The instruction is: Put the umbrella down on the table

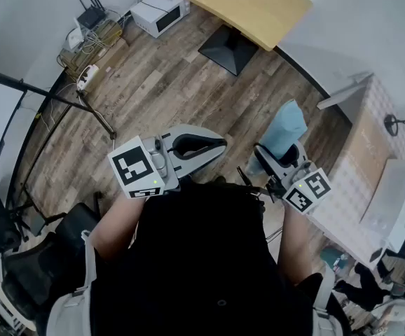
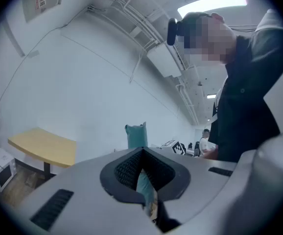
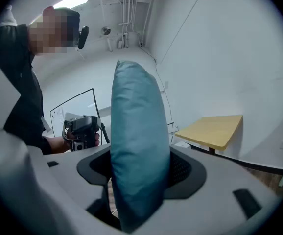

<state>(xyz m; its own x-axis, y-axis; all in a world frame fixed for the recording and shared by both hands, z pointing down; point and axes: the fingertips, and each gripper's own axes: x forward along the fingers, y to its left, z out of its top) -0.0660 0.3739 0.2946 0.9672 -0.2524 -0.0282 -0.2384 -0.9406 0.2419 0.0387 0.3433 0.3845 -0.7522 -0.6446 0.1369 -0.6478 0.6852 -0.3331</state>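
A folded teal umbrella (image 3: pixel 139 146) stands upright between the jaws of my right gripper (image 3: pixel 139 168), which are shut on it with the pads against its sides. In the head view the umbrella (image 1: pixel 284 127) sticks out past the right gripper (image 1: pixel 278 158), above the wooden floor. My left gripper (image 1: pixel 201 145) is level beside it, shut, with nothing between the jaws. In the left gripper view the tips of the left gripper (image 2: pixel 142 153) meet, and the umbrella (image 2: pixel 136 135) shows beyond them. The yellow table (image 1: pixel 248 2) stands far ahead, apart from both grippers.
A white microwave (image 1: pixel 160 9) and a router with cables (image 1: pixel 90 19) sit on the floor at the back left. A black stand pole (image 1: pixel 62 100) crosses the left side. A pale checked table (image 1: pixel 371 166) is at the right, and a black chair (image 1: pixel 20 257) at the lower left.
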